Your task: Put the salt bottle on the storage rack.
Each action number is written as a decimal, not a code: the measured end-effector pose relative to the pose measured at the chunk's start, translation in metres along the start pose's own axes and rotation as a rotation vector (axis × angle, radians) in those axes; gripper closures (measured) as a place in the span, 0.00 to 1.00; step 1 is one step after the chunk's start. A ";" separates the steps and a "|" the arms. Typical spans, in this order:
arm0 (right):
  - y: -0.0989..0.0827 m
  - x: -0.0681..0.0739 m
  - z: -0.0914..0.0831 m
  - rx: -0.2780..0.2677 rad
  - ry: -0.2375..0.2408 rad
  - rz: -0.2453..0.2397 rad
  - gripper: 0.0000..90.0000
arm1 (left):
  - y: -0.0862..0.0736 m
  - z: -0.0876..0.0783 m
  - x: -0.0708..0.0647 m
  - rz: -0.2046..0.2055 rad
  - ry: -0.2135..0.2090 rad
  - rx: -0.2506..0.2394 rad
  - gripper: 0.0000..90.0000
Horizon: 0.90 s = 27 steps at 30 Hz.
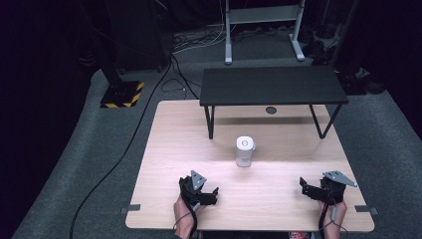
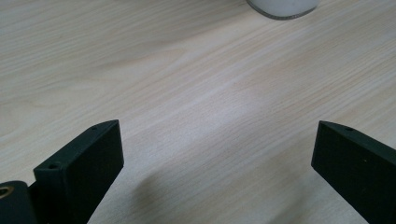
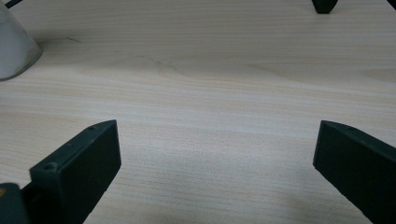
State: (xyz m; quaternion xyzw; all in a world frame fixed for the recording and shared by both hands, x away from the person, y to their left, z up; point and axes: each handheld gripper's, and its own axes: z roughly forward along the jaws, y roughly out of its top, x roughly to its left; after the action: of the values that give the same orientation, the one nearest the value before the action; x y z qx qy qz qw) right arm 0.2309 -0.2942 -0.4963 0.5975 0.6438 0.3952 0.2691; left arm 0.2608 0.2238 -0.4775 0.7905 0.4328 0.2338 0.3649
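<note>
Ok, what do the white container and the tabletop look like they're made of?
White container: probably plastic or frosted glass, smooth and semi-matte; its base edge looks translucent in the left gripper view. Tabletop: pale wood or wood-look laminate, matte, with visible grain lines. Both grippers sit open, touching neither.

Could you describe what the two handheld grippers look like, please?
Both the left gripper and the right gripper are black, each topped by a grey three-cornered plate, with a cable trailing back along the forearm. Their jaws are flat black blocks with small holes near the tips.
</note>
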 end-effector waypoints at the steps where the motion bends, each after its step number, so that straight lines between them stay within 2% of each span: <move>1: 0.000 0.000 0.000 -0.002 0.001 0.002 0.00 | 0.001 -0.001 -0.001 -0.002 0.000 -0.009 0.02; 6: -0.001 -0.002 -0.001 -0.007 0.007 0.005 0.00 | 0.007 -0.002 -0.007 -0.003 -0.020 -0.058 0.01; 10: -0.002 -0.002 -0.001 -0.011 0.008 0.006 0.00 | 0.012 0.002 -0.011 -0.002 -0.038 -0.078 0.01; 12: -0.002 -0.003 -0.001 -0.012 0.010 0.006 0.00 | 0.019 0.011 -0.014 -0.013 -0.073 -0.095 0.01; 16: -0.002 -0.003 -0.001 -0.009 0.013 0.005 0.00 | 0.025 0.020 -0.019 -0.021 -0.100 -0.115 0.00; 23: -0.003 -0.004 -0.001 -0.017 0.015 0.009 0.00 | 0.046 0.047 -0.030 -0.029 -0.115 -0.150 0.00; 27: -0.003 -0.004 -0.001 -0.017 0.017 0.006 0.00 | 0.050 0.062 -0.036 -0.039 -0.114 -0.184 0.00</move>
State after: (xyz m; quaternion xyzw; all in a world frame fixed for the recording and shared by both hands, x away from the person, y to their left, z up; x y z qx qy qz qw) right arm 0.2287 -0.2983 -0.4986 0.5938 0.6408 0.4066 0.2674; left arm 0.3102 0.1515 -0.4799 0.7572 0.4033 0.2202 0.4642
